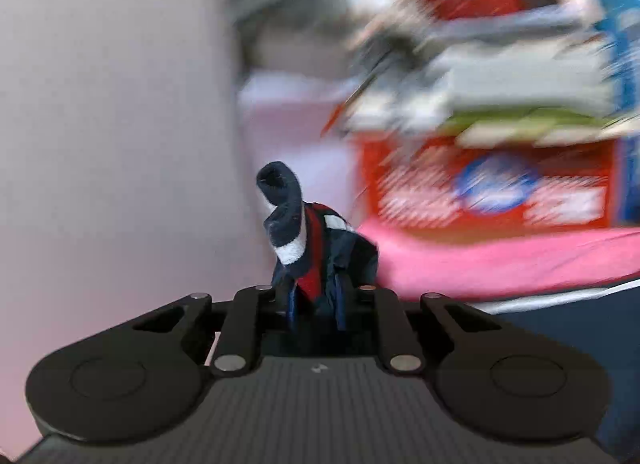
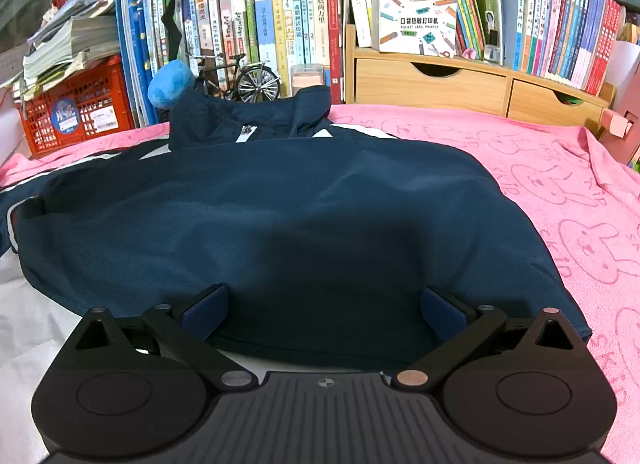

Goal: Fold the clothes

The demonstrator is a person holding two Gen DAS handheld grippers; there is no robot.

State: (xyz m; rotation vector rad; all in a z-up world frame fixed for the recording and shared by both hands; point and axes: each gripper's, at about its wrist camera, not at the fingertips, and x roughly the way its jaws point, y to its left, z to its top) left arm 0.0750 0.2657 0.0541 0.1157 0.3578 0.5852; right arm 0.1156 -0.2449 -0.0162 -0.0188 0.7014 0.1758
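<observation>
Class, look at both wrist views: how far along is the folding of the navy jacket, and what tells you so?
Early stage. Done: the jacket lies spread on the pink towel, collar toward the books. In hand: the left gripper has its jaws shut on a striped cuff, lifted off the towel. The right gripper hangs open over the hem, gripping nothing. Left: no finished fold shows yet; the body is still unfolded.

Packed bookshelves (image 2: 280, 15) above wooden drawers (image 2: 432, 79); pink towel (image 2: 560, 191) over what seems a bed.
</observation>
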